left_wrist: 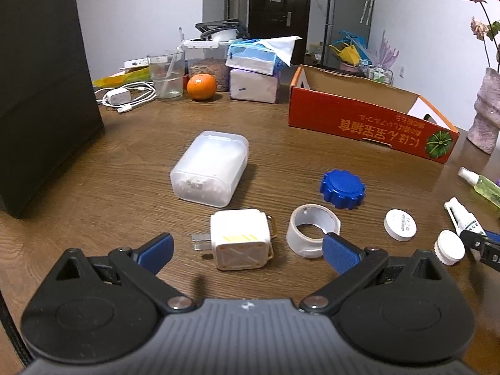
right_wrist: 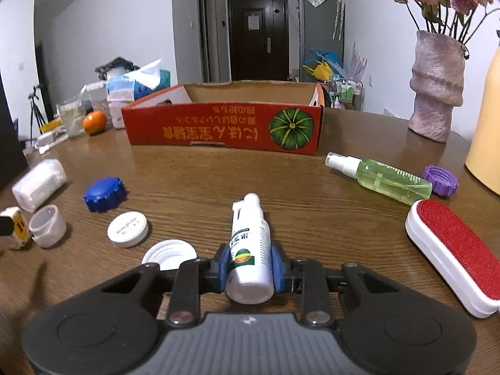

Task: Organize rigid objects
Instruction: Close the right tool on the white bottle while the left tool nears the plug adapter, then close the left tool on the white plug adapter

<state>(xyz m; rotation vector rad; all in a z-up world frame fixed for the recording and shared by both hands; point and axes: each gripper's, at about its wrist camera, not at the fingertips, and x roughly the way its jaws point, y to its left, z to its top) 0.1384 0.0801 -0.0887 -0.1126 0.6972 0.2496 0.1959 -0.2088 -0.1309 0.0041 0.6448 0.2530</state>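
two grippers work here: our right gripper (right_wrist: 248, 270) is clenched on the white bottle (right_wrist: 249, 243) near the table's (right_wrist: 193, 172) front edge, our left gripper (left_wrist: 247, 247) spread wide around the charger (left_wrist: 240, 239). we judge the round bottle may slip or hit the orange box (right_wrist: 223, 125) wall on the way.

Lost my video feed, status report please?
Right gripper shut on white bottle. Left gripper open, over white charger. Orange box ahead, path clear.
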